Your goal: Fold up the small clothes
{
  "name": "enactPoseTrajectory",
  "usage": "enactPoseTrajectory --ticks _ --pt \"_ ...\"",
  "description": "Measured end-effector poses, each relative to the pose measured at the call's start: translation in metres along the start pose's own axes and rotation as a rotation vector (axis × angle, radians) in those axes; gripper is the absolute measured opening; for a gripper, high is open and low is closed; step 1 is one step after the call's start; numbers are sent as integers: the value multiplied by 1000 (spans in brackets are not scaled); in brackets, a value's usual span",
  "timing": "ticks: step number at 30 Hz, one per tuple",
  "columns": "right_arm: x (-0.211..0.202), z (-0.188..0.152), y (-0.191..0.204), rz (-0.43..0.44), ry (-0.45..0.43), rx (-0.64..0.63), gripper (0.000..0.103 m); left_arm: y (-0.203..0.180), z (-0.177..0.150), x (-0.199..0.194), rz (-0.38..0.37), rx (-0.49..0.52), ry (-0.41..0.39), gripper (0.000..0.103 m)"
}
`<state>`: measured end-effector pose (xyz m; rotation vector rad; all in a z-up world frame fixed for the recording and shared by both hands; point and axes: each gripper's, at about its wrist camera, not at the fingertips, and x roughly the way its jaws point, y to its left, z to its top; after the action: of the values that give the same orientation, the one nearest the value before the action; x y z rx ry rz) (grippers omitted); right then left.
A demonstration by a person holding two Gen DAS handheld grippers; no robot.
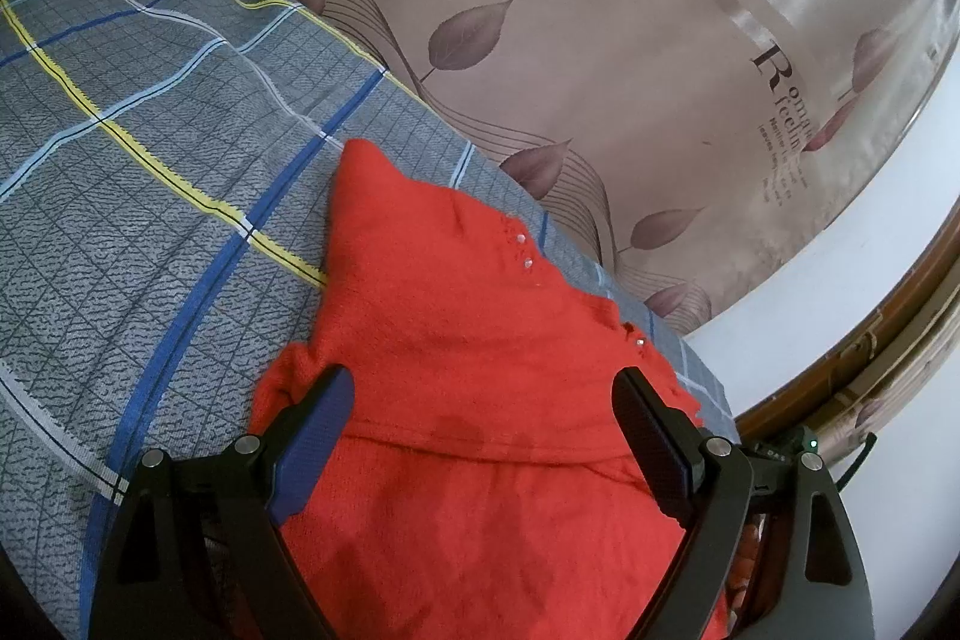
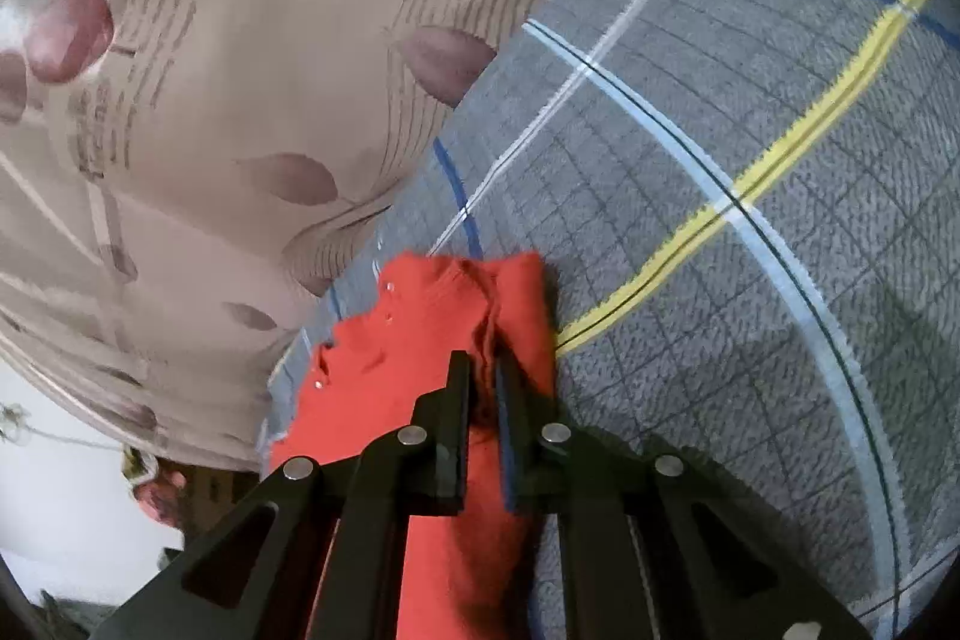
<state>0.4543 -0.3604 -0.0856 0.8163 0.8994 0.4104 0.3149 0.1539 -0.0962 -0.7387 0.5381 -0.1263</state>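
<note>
A small red knit garment [image 1: 456,340] with tiny clear beads lies on a grey plaid sheet [image 1: 150,160], a layer folded over itself. My left gripper [image 1: 483,388] is open, its fingers spread wide just above the garment. In the right wrist view the same red garment [image 2: 420,334] lies near the sheet's edge. My right gripper [image 2: 483,370] is shut on a fold of the red garment, with cloth bunched between the jaws.
The plaid sheet [image 2: 750,280] covers the bed surface and ends at an edge beside a beige leaf-patterned curtain [image 1: 540,10], which also shows in the right wrist view [image 2: 210,100]. A white wall [image 1: 810,328] and a brown wooden frame [image 1: 888,316] stand beyond the edge.
</note>
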Motion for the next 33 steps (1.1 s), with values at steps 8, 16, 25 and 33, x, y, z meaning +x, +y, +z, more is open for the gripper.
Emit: enactPoseTrajectory --ticks 8,16,25,33 --pt "-2 -9 -3 -29 18 21 3 3 0 -1 1 -6 -7 88" --pt "-1 -7 -8 -3 27 36 4 2 1 -1 7 -7 -7 88" --pt "-112 -79 5 154 -41 4 69 -4 4 -41 -54 8 31 88" --pt "-188 -195 24 85 87 -233 79 -1 -31 -131 7 163 149 88"
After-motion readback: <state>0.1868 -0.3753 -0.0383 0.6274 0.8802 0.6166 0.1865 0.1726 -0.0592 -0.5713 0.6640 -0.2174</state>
